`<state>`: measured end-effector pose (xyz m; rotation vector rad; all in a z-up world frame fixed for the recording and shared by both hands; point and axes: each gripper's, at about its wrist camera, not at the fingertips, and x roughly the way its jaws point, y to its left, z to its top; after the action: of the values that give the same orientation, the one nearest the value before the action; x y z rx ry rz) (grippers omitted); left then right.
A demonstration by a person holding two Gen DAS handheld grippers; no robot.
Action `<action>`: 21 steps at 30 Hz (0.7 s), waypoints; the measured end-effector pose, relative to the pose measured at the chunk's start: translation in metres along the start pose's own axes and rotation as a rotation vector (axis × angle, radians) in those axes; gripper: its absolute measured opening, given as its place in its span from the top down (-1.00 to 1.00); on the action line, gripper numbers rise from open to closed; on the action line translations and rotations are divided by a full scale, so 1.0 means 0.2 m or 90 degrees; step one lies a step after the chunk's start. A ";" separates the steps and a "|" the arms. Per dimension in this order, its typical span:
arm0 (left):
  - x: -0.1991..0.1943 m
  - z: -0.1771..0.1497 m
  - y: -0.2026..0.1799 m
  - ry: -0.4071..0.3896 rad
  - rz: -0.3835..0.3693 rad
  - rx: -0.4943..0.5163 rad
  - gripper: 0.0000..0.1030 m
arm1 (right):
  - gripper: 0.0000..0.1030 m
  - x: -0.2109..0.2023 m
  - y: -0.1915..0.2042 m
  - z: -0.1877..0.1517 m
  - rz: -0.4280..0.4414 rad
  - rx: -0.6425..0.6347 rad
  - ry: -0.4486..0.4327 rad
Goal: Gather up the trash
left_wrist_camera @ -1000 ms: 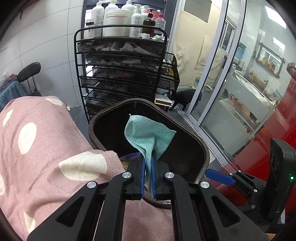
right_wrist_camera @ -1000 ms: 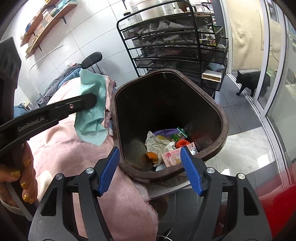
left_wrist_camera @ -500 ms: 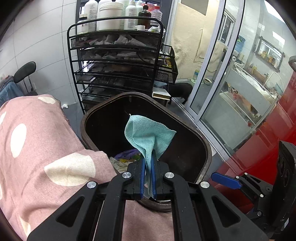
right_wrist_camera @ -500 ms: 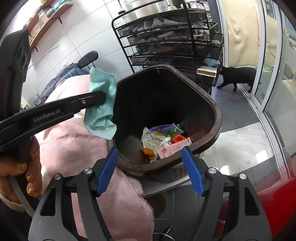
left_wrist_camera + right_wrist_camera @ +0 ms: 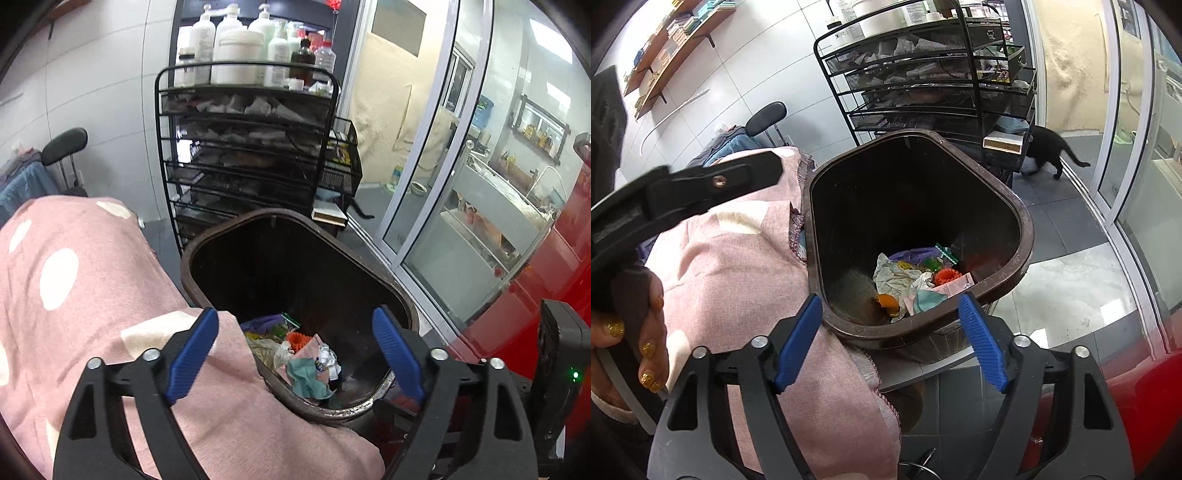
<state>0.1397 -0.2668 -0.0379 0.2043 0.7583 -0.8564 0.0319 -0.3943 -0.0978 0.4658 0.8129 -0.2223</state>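
A dark brown trash bin (image 5: 399,299) (image 5: 1023,236) stands beside a pink polka-dot covered surface (image 5: 85,295) (image 5: 738,251). A teal cloth (image 5: 306,380) (image 5: 927,299) lies crumpled inside the bin on top of wrappers, paper and an orange piece. My left gripper (image 5: 295,347) is open and empty, held above the bin's near rim; its arm also shows in the right wrist view (image 5: 713,184). My right gripper (image 5: 890,343) is open and empty, just in front of the bin.
A black wire rack (image 5: 243,147) (image 5: 923,74) with bottles on top stands behind the bin. A black cat (image 5: 1049,147) walks by a glass sliding door (image 5: 461,147). A red surface (image 5: 546,277) lies at the right. A black stool (image 5: 766,116) stands by the wall.
My left gripper has opened and let go of the teal cloth, which has dropped into the bin. The right gripper stayed open in front of the bin.
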 end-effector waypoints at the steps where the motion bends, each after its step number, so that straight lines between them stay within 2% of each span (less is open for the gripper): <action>1: -0.01 0.00 0.00 -0.005 0.003 0.001 -0.72 | -0.51 0.00 0.00 0.00 0.000 0.000 0.000; 3: -0.04 0.00 0.00 -0.013 0.005 0.001 -0.74 | -0.61 0.00 0.01 0.00 -0.001 0.002 -0.001; 12: -0.29 -0.05 0.07 -0.094 0.051 -0.015 -0.89 | -0.62 -0.04 0.07 0.04 -0.003 -0.013 -0.028; 17: -0.47 -0.12 0.13 -0.137 0.092 -0.022 -0.89 | -0.71 -0.09 0.18 0.06 -0.016 -0.053 -0.086; 21: -0.59 -0.20 0.19 -0.168 0.157 -0.037 -0.89 | -0.81 -0.14 0.30 0.07 -0.019 -0.095 -0.125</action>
<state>0.0980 -0.1522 0.0093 0.1259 0.4978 -0.6112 0.0449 -0.3480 -0.0505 0.2865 0.6396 -0.2289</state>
